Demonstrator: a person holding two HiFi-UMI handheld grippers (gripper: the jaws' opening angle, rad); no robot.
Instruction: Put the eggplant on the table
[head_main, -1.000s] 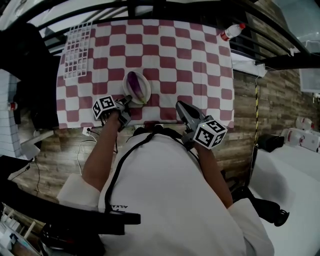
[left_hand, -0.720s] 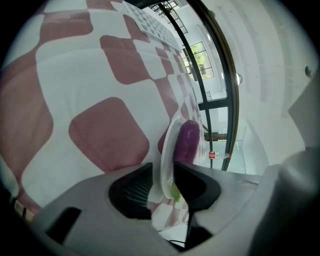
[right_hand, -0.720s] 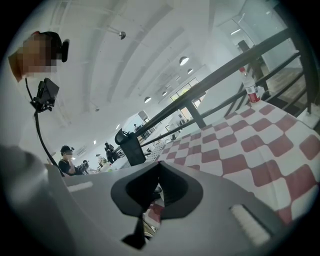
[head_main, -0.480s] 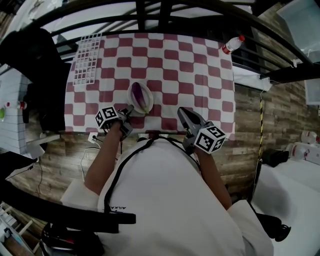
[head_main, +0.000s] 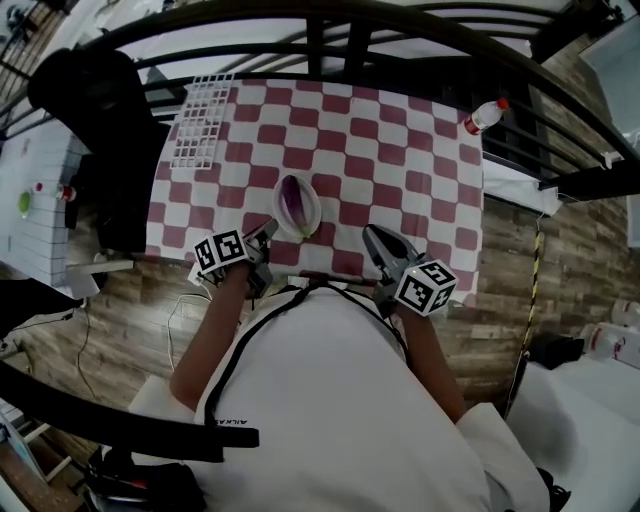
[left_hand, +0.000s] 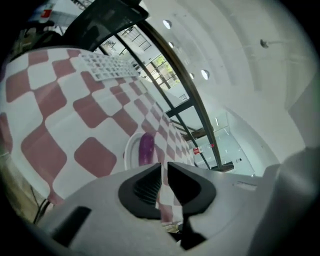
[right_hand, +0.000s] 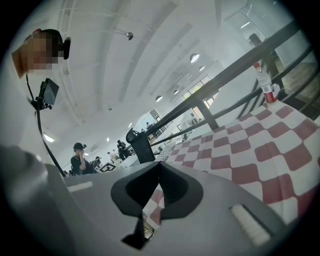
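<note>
In the head view, the eggplant (head_main: 295, 198) lies in a white bowl (head_main: 313, 212) on the checked table (head_main: 400, 150), not yet on the cloth. The left gripper (head_main: 268, 233) waits at the bowl's 7 o'clock, likely lined up to reach in, and the right gripper (head_main: 371, 236) at its 4 o'clock, elbows tucked. In the left gripper view, the jaws are closing on nothing, with the eggplant at 11 o'clock beyond. In the right gripper view, the tips are together and empty.

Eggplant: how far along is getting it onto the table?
Nothing done yet: the eggplant lies in the white bowl on the checkered table. In hand: nothing; the left hand-held gripper hangs by the bowl, jaws closing on nothing. Left: grasp the eggplant, lift it out, set it on the table.
</note>
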